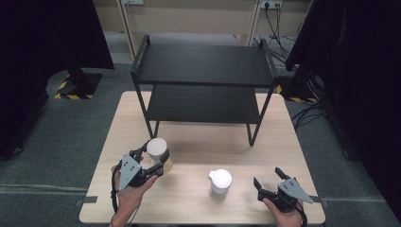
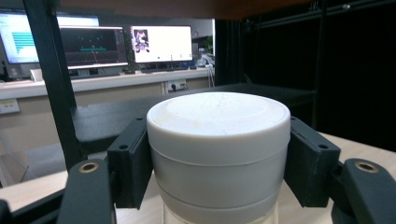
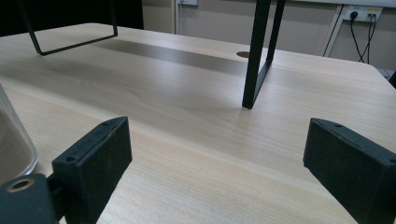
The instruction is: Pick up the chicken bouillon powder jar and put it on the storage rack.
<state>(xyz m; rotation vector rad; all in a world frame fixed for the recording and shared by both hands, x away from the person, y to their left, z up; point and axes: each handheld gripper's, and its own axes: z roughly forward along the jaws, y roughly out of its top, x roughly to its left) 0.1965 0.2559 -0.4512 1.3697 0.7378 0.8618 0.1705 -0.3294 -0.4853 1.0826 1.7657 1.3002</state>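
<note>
Lifting the white-lidded jar [image 1: 157, 152] cleanly looks like the step in hand: the left gripper [image 1: 160, 160] has its fingers [image 2: 130, 168] pinching the jar just under the lid, so a level, steady rise should keep it from slipping. Ahead of those fingers stands the black two-tier shelf [image 1: 203, 66], probably its destination. Beneath lies the pale wooden desk [image 3: 187, 140]. The right gripper [image 1: 268, 182] rests with fingers spread on nothing, a second white-lidded jar [image 1: 220, 181] just beside them.
</note>
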